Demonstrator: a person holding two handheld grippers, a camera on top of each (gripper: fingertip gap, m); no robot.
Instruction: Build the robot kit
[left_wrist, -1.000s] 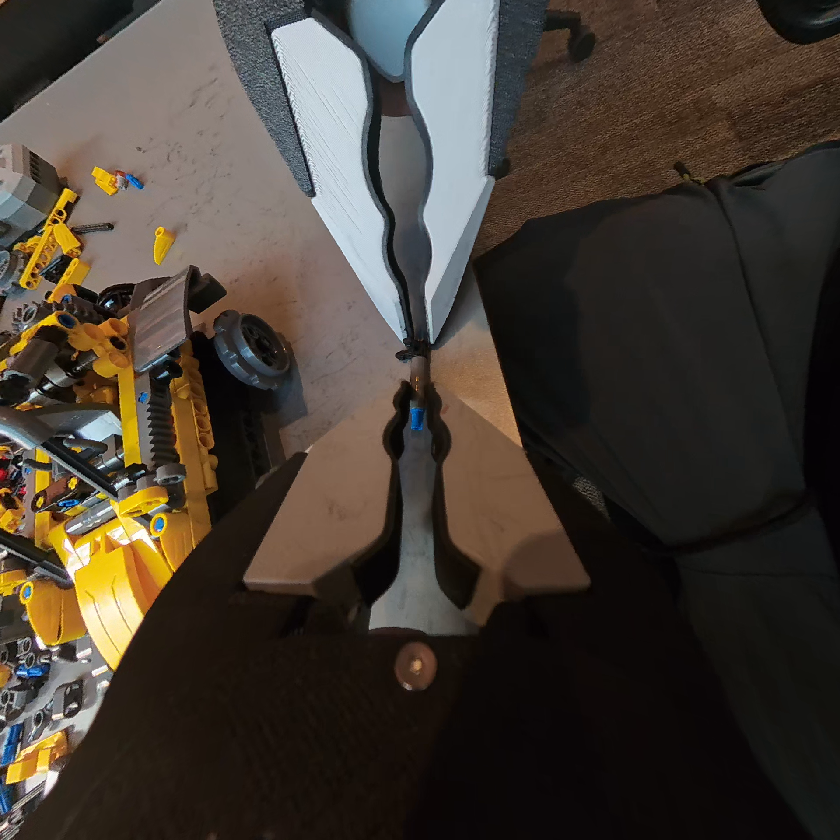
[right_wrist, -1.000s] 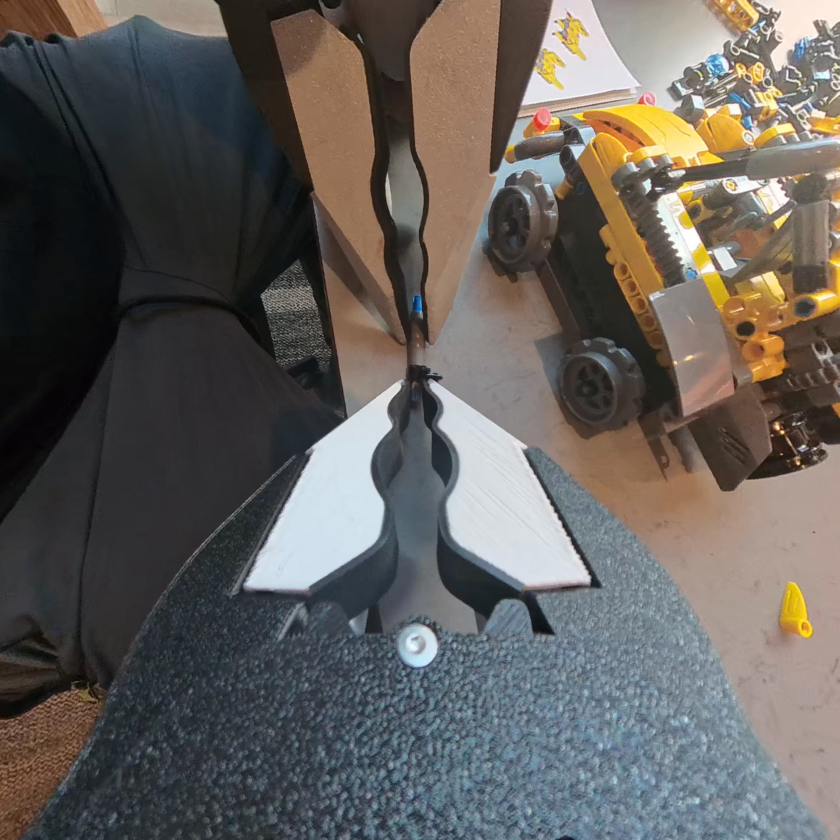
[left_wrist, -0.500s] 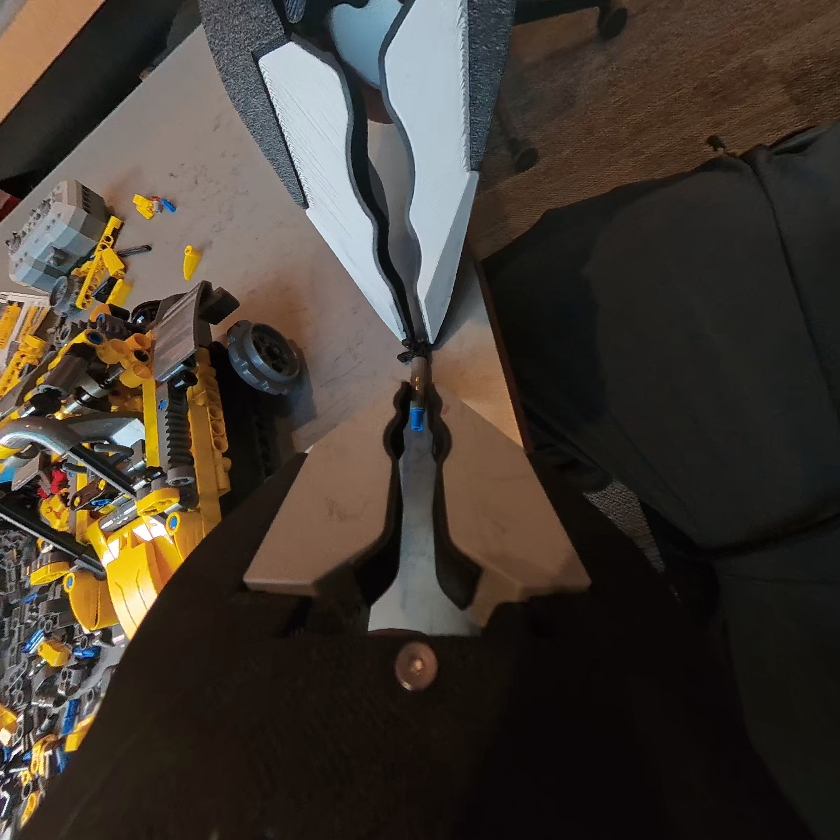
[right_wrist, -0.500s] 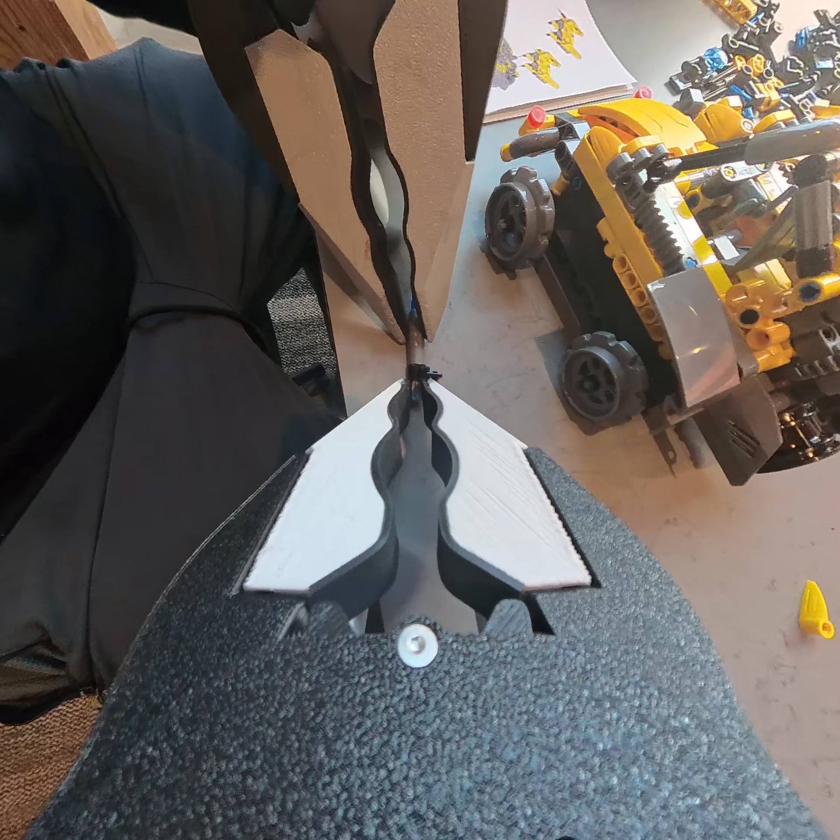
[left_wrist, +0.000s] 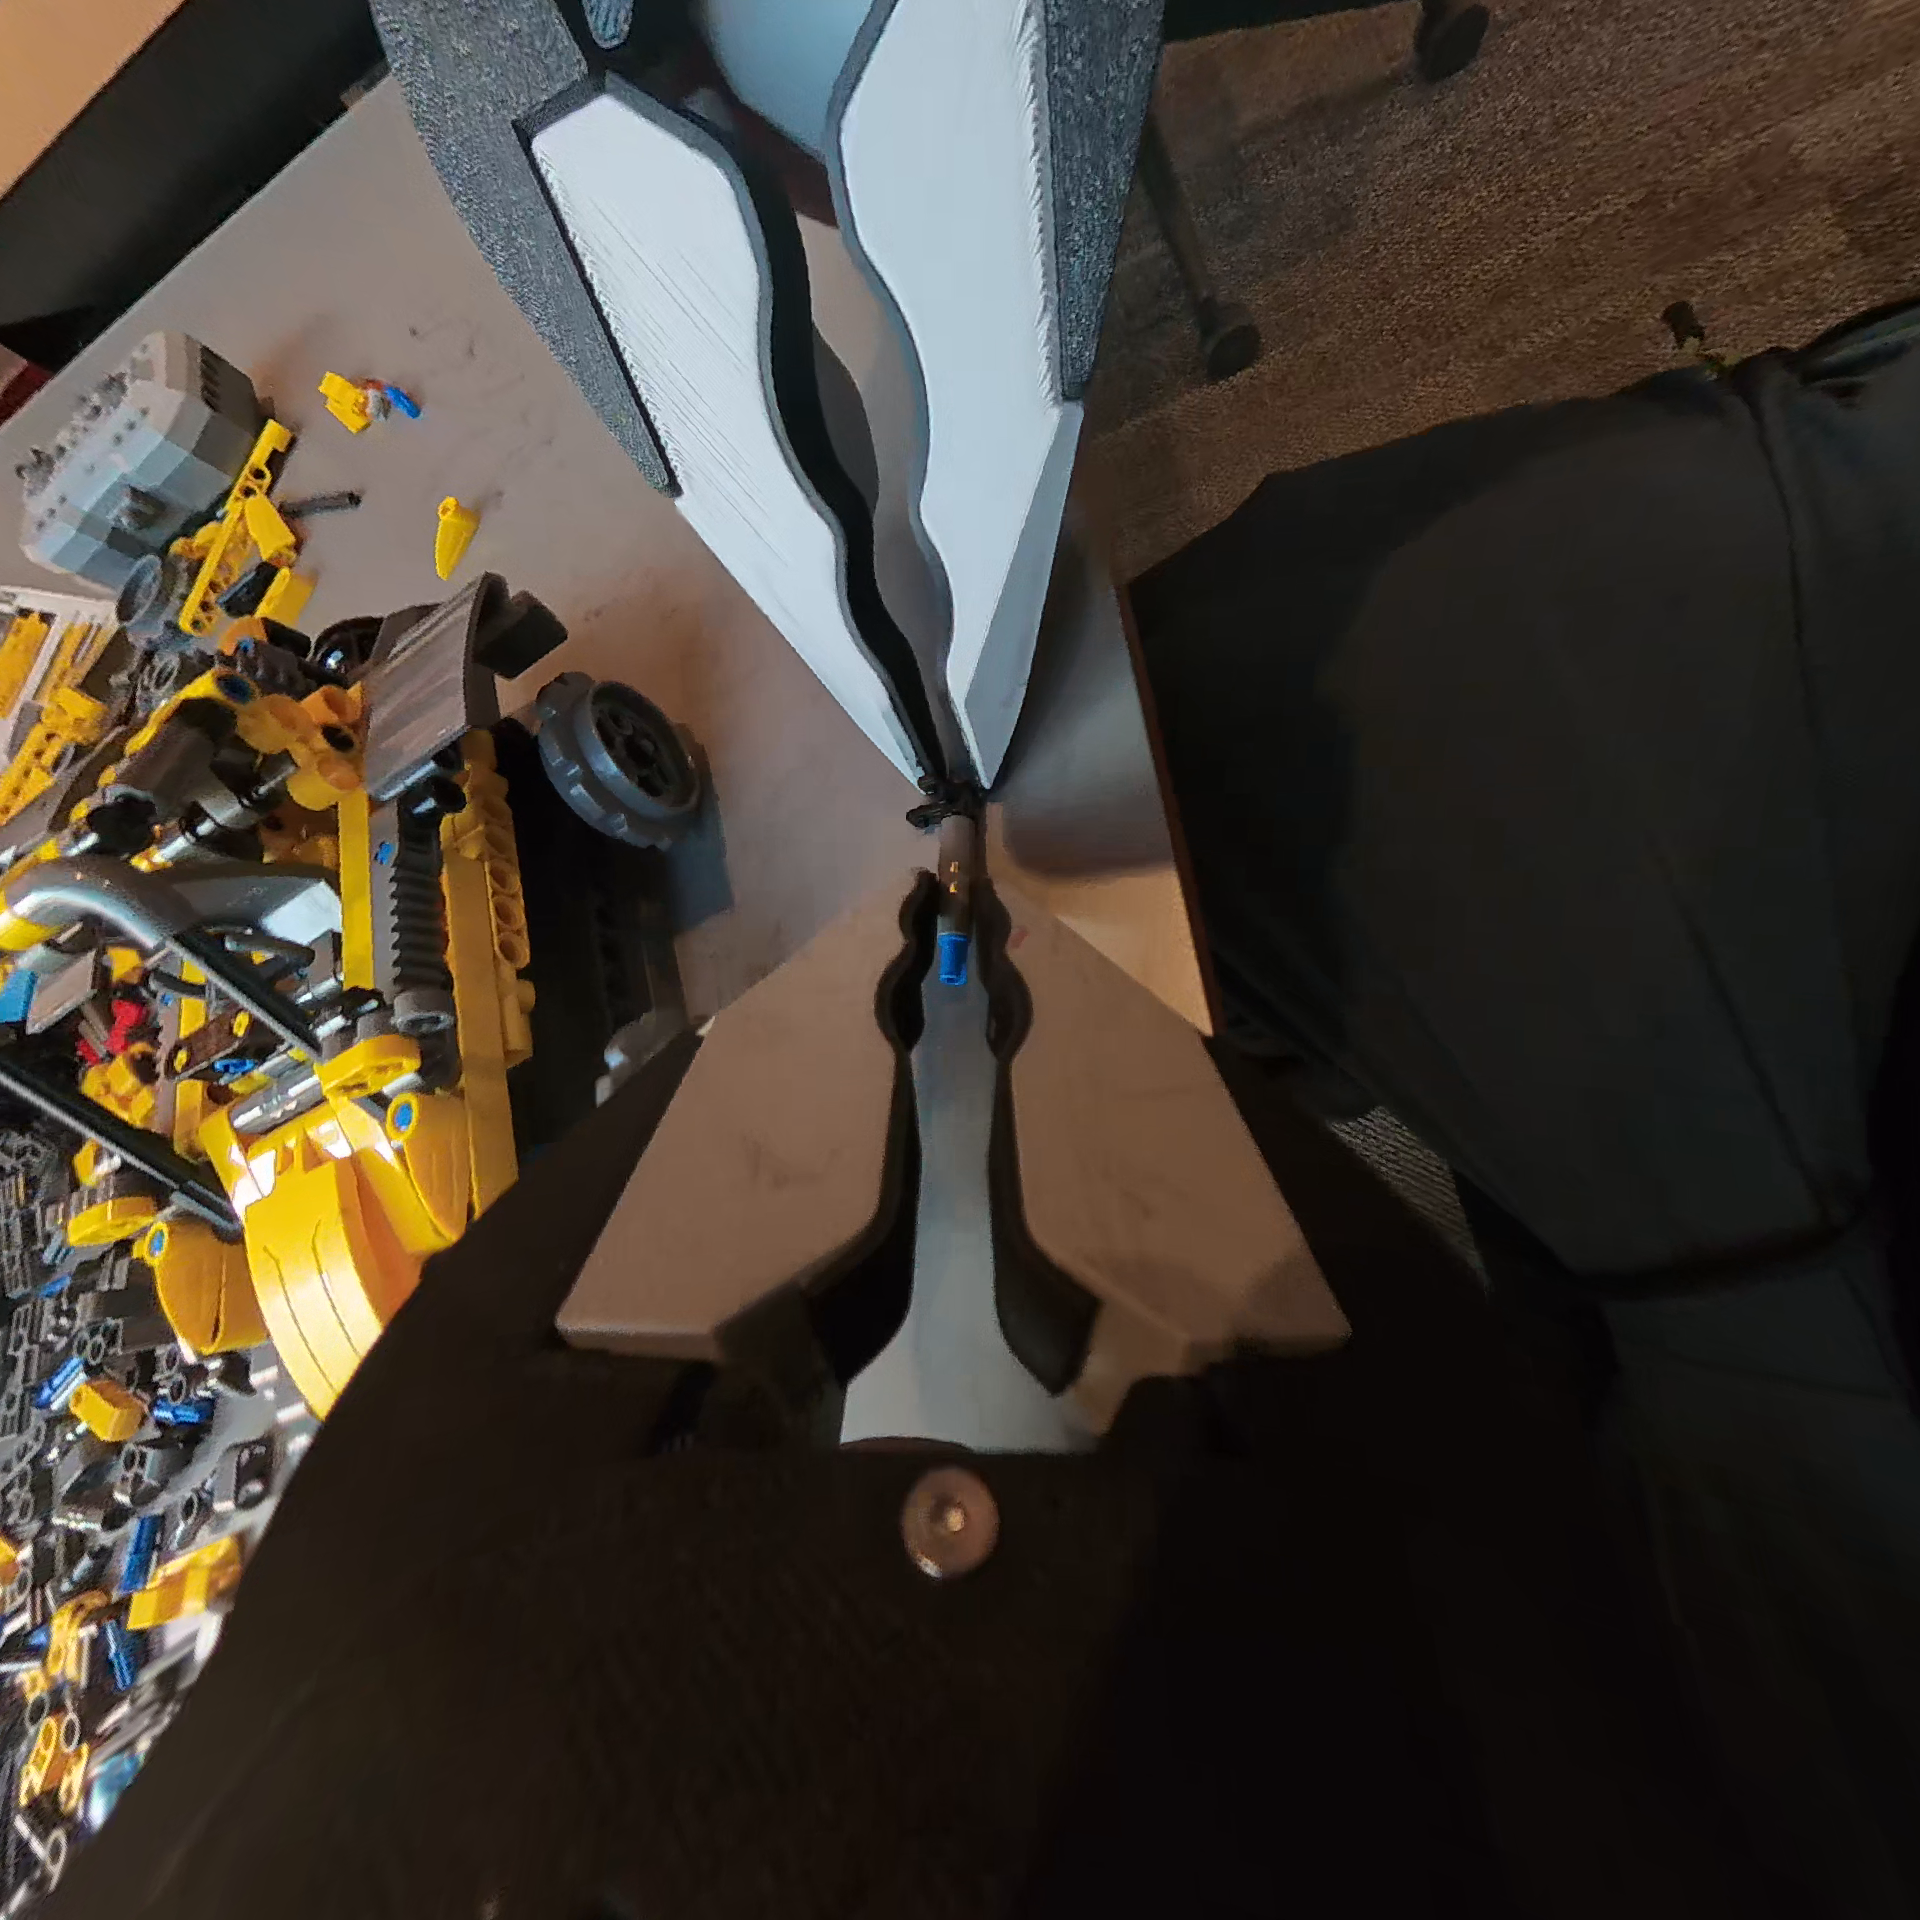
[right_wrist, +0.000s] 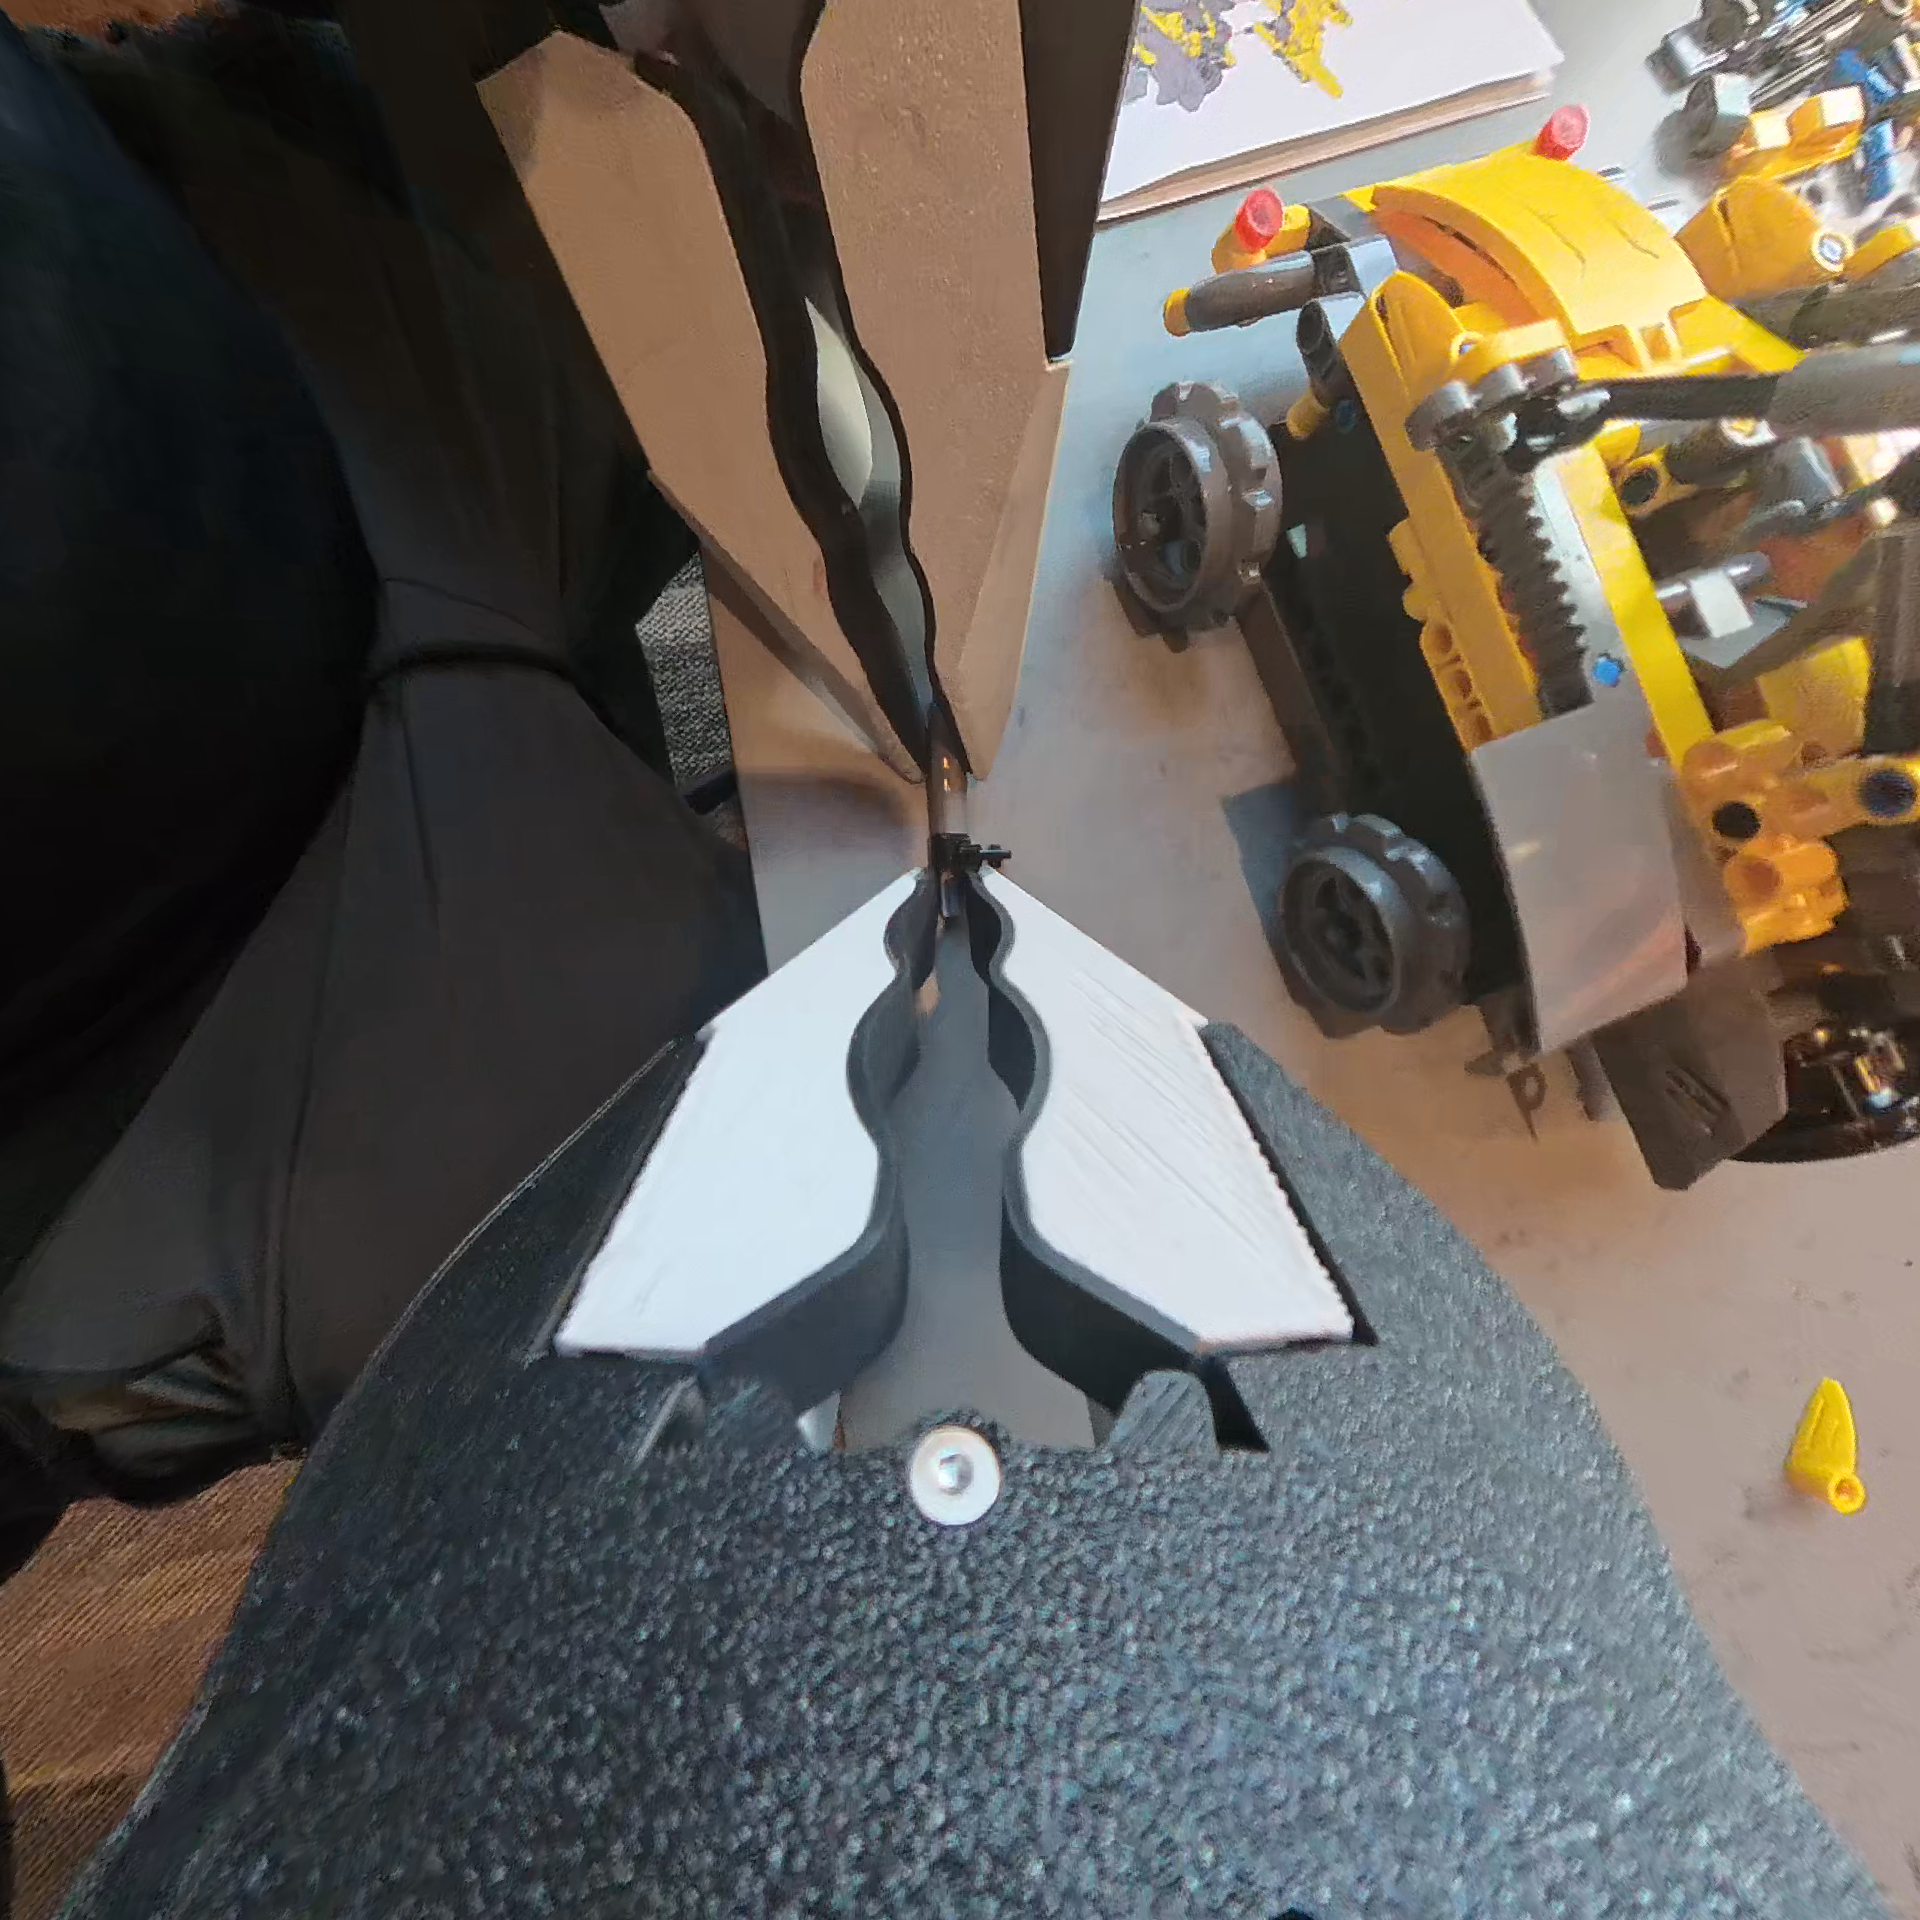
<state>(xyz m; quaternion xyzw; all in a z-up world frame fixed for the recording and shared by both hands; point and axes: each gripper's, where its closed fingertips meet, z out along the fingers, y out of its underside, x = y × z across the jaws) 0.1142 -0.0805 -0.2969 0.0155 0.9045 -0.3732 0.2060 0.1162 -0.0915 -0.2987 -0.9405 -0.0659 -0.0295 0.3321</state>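
Two grippers meet tip to tip above the near edge of the table (left_wrist: 436, 312), just off a seated person's dark clothing. The left gripper (left_wrist: 951, 920), with tan fingers, is pinched nearly closed on a thin dark rod (left_wrist: 957, 868). The rod's blue tip (left_wrist: 952, 958) sits back between the fingers. The right gripper (right_wrist: 951, 894), with white fingers, is likewise squeezed down to a sliver, and its tips nip a small black clip (right_wrist: 964, 854) at the rod's far end.

Both grips sit at the very fingertips, so the hold looks slight. Keeping the two grippers in one straight line, without twisting, would seem the safest way to handle so small a joint.

No box, tray or bin shows in either view. Loose parts (left_wrist: 104, 1455) lie heaped on the bare table to the left, past a half-built yellow model (right_wrist: 1507, 343) with dark wheels. A grey block (left_wrist: 125, 457) and a booklet (right_wrist: 1299, 94) lie farther off. A lone yellow wedge (right_wrist: 1823, 1444) lies well apart from the model.
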